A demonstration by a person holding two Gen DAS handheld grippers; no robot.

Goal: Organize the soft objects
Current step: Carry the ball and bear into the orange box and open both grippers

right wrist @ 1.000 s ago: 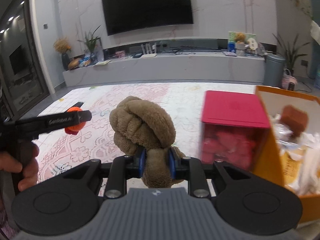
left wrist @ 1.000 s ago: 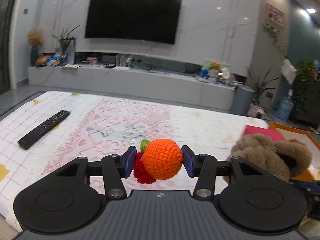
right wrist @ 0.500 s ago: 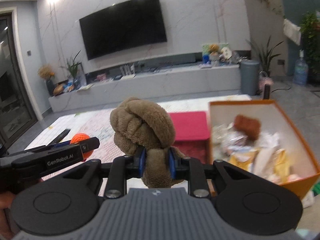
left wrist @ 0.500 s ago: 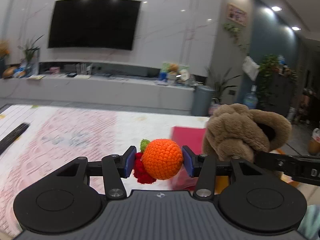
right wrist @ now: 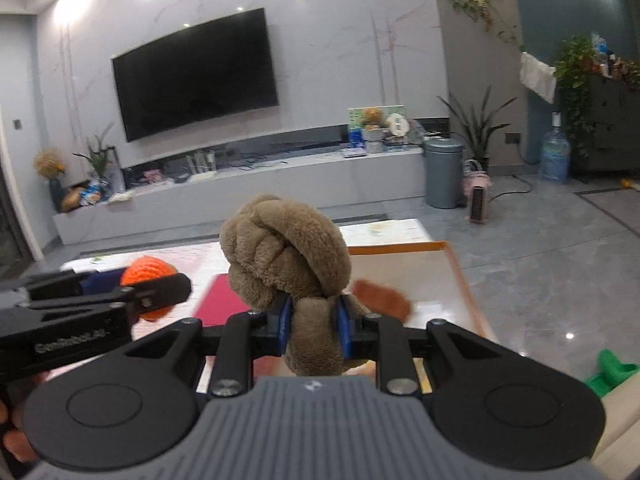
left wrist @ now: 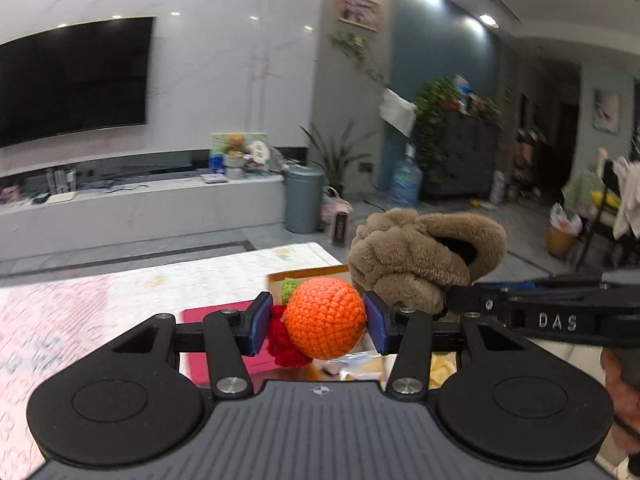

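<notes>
My left gripper (left wrist: 320, 322) is shut on an orange crocheted ball (left wrist: 325, 318) with a green leaf and a red crocheted piece behind it. My right gripper (right wrist: 312, 322) is shut on a brown plush knot (right wrist: 286, 256), held in the air. The plush knot (left wrist: 416, 256) also shows in the left wrist view, just right of the ball. The orange ball (right wrist: 148, 276) shows in the right wrist view at the left. Below both lies an open orange box (right wrist: 448, 276) holding a small brown soft item (right wrist: 382, 300) and packets.
A red box (left wrist: 224, 320) sits left of the orange box on the patterned white tablecloth (left wrist: 100, 312). A green object (right wrist: 610, 370) lies low at the right. Behind are a TV wall, a long grey cabinet, a bin and plants.
Both grippers have swung right and lifted, carrying the ball and the plush knot from over the tablecloth to above the red and orange boxes. Both grips are unchanged.
</notes>
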